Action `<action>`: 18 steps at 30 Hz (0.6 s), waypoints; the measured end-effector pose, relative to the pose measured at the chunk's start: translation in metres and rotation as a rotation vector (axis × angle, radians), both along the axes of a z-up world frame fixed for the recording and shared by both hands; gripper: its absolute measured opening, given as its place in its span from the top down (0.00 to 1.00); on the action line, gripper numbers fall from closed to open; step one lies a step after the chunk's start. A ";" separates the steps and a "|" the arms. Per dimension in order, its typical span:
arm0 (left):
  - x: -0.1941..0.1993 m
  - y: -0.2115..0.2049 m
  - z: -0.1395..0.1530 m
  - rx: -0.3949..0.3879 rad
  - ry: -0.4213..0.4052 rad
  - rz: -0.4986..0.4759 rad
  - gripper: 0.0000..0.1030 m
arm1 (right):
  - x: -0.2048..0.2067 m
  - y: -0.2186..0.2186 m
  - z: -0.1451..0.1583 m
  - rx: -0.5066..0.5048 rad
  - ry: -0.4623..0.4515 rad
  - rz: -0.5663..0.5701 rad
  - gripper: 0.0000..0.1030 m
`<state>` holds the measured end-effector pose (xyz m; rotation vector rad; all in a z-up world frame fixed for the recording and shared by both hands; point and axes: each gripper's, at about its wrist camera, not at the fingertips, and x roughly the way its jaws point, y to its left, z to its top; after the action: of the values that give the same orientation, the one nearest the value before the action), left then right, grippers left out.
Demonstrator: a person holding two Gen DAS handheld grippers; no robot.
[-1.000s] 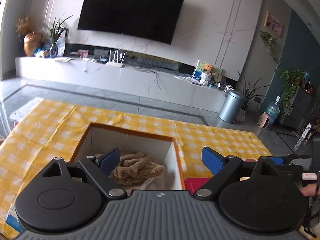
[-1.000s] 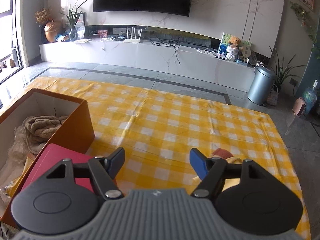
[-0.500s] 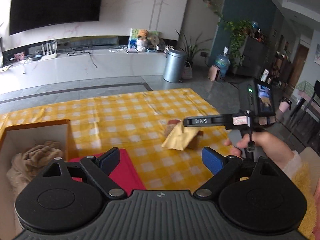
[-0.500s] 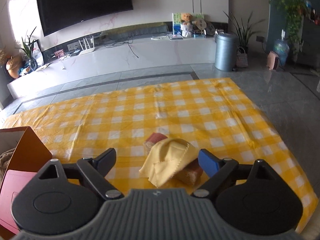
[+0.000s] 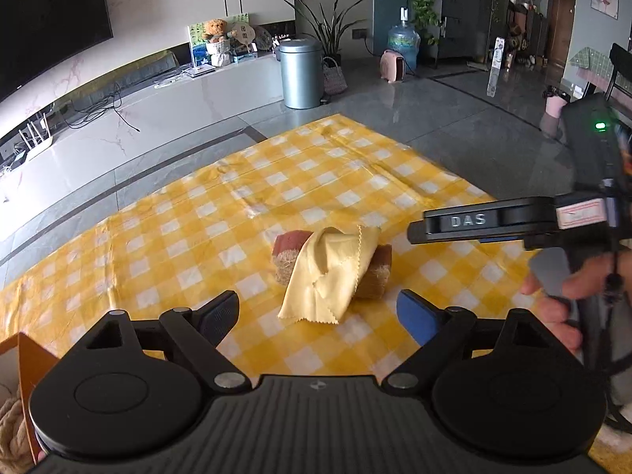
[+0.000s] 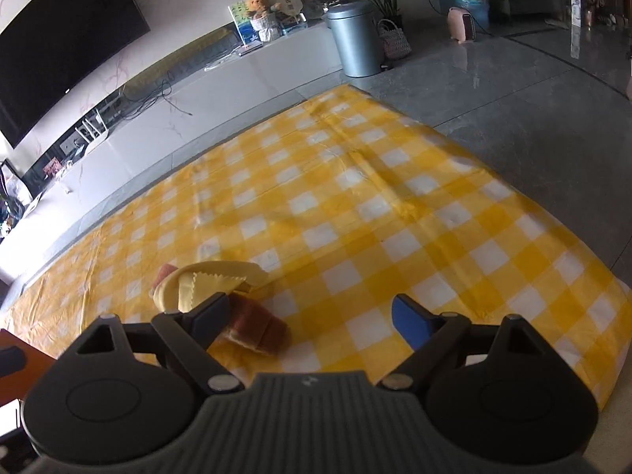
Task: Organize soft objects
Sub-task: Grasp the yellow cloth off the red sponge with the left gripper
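Two open grippers close in over a yellow checked cloth (image 5: 221,237) spread on the floor. At far left, an orange box (image 5: 33,359) edge shows; the left gripper (image 5: 318,314), jaws spread and empty, faces one pale yellow cloth (image 5: 331,272) draped over one brown sponge block (image 5: 375,272) lying mid-mat. The right gripper (image 6: 310,312), jaws wide with nothing between them, hangs beside that same pile. A pinch on the loose cloth alone could likely drag it off, leaving the sponge behind, or snag the mat beneath.
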<state>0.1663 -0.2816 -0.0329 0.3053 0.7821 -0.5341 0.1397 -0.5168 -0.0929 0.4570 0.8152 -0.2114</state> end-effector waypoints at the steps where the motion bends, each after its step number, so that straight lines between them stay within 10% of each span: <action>1: 0.005 -0.005 -0.007 0.015 -0.013 0.018 0.00 | -0.001 -0.003 0.000 -0.002 -0.001 -0.011 0.13; 8: 0.017 -0.031 -0.060 0.211 -0.125 0.024 0.00 | -0.001 -0.008 -0.015 0.042 0.034 -0.041 0.13; 18: 0.027 -0.041 -0.081 0.176 -0.144 0.023 0.08 | 0.002 0.005 -0.018 -0.161 0.111 -0.050 0.13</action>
<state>0.1937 -0.3229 -0.1134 0.4914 0.6927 -0.4177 0.1421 -0.5116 -0.1110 0.3167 0.8885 -0.3486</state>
